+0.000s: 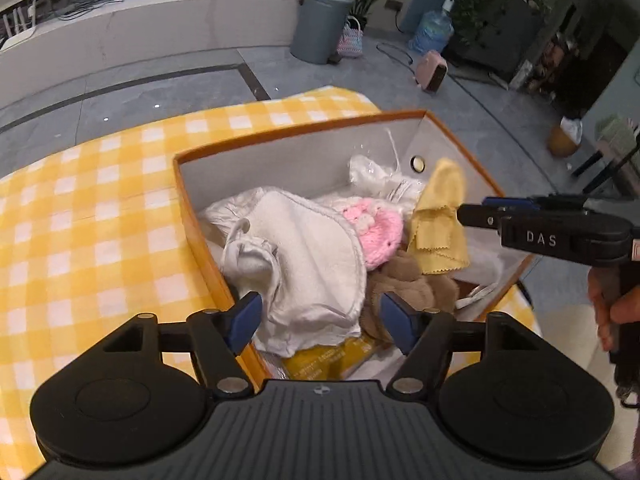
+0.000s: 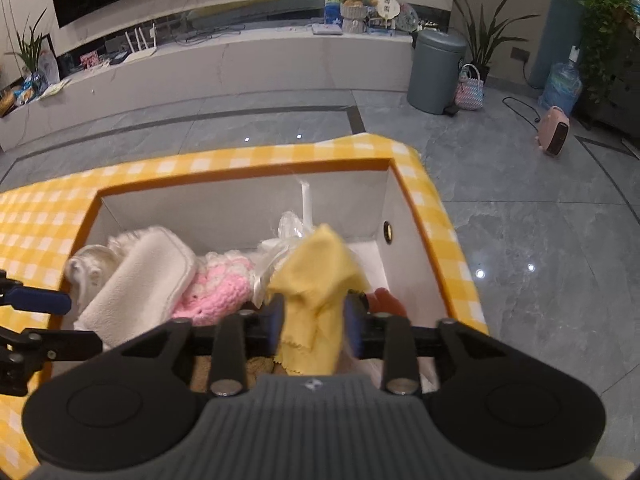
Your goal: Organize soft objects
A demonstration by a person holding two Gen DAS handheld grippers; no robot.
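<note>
An orange-rimmed box (image 1: 280, 136) (image 2: 240, 174) with white walls stands on a yellow checked cloth. It holds a white towel (image 1: 308, 256) (image 2: 140, 280), a pink knitted piece (image 1: 380, 232) (image 2: 216, 292), a brown plush (image 1: 404, 280) and clear plastic bags (image 1: 376, 172). My right gripper (image 2: 314, 320) (image 1: 460, 214) is shut on a yellow cloth (image 2: 316, 280) (image 1: 440, 220) and holds it over the box's right half. My left gripper (image 1: 320, 316) is open and empty, low over the box's near edge above the white towel.
The yellow checked cloth (image 1: 80, 220) (image 2: 36, 216) covers the table left of the box. Beyond lie grey floor tiles, a grey bin (image 1: 320, 24) (image 2: 436, 72), a pink heater (image 1: 432, 72) (image 2: 554, 136), a water jug (image 2: 564, 84) and a long white bench (image 2: 200, 68).
</note>
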